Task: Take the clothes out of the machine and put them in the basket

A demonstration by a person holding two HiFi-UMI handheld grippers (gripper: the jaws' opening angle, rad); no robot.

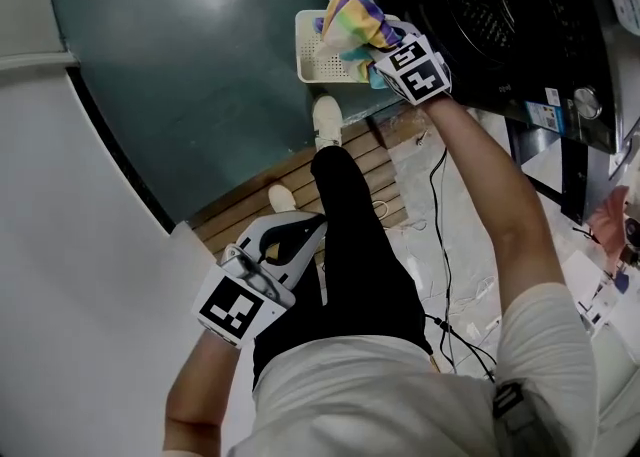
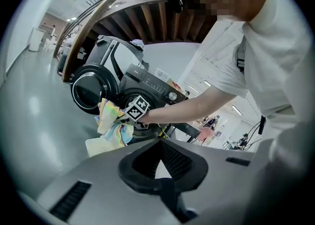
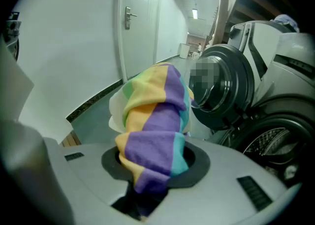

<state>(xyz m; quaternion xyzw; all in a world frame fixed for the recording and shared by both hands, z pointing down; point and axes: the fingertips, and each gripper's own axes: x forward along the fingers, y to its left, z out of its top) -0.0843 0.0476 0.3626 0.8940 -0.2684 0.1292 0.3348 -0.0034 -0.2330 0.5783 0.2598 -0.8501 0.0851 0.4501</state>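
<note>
Nearest: left claw (image 1: 315, 230) low by the person's left leg, well apart from the work. In the left gripper view its jaws (image 2: 158, 143) meet at the tips with nothing between. Judgement: it is parked there to stay out of the way, since one claw can manage a single light item.

Middle: right arm stretched far forward. Right claw (image 1: 372, 53) pinched down on the cloth (image 1: 352, 10), a soft striped piece in yellow, purple and teal. In the right gripper view the cloth (image 3: 152, 115) fills the gap between the jaws (image 3: 152, 162) and bunches up beyond them, so the jaws stand partly apart only because of the fabric's bulk. The grip is on one end and the rest hangs loose. Claw tilted downward, likely so the cloth can fall away on release.

Beyond: white basket (image 1: 310, 45) on the floor (image 1: 200, 65), just left of the machine (image 1: 500, 15). The cloth is over the basket's right side. I cannot tell whether its lower end touches the basket.

Farthest: machine with door (image 3: 221, 86) swung open, drum (image 3: 268, 145) dark. Basket set close to the opening, which shortens the carry.

Step in hand: the transfer, cloth not yet released.
</note>
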